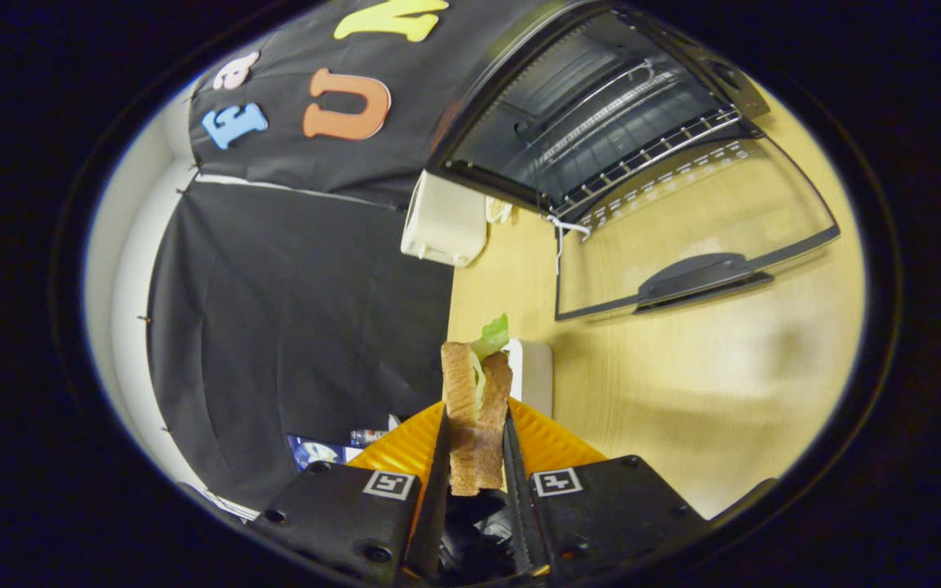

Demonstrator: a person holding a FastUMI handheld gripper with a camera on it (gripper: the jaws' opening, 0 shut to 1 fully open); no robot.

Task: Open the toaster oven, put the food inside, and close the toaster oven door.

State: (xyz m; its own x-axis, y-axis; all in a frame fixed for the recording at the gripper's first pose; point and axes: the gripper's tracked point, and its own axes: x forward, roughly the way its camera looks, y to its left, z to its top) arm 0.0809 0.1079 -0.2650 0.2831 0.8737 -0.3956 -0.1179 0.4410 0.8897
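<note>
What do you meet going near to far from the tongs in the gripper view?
Tongs shut on the sandwich → orange plate → open oven door → rack inside the oven.

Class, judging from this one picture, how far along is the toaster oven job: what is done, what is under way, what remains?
Done: the toaster oven door lies folded open. In hand: the gripper is shut on the sandwich, held above an orange plate, short of the oven. Left: set it on the rack and close the door.

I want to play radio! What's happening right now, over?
Gripper shut on sandwich, above orange plate. Toaster oven ahead, door down, rack bare. Nothing in the way, over.
</note>
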